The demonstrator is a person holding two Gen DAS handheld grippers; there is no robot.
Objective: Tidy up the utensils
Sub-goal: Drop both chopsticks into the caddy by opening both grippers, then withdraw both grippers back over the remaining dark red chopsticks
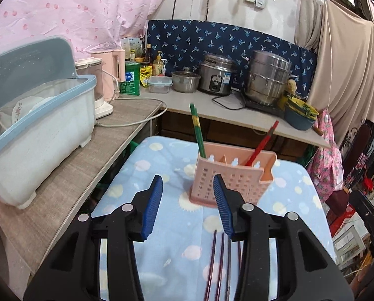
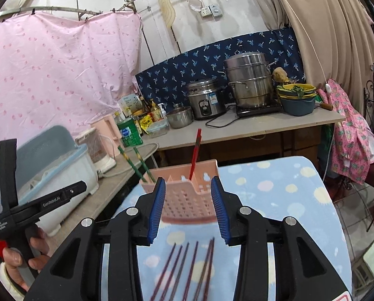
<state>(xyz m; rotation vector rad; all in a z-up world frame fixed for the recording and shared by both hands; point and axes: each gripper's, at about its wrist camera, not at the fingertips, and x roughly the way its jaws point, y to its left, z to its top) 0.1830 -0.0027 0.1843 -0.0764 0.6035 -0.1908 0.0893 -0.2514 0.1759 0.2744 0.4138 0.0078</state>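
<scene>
The left tool point(image 1: 188, 200) has its jaws apart, empty. Ahead on the blue-clothed desk point(image 1: 161, 250) stands the pink holder point(image 1: 233, 173) with green chopsticks point(image 1: 197, 130) and red chopsticks point(image 1: 262, 141). Blurred dark chopsticks point(image 2: 184, 268), cut off below, lie beneath the right tool point(image 2: 188, 200), also parted and empty.

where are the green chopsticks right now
The green chopsticks stand upright in the left end compartment of the pink utensil holder on the spotted blue cloth, with the red chopsticks leaning in a compartment further right.
</scene>
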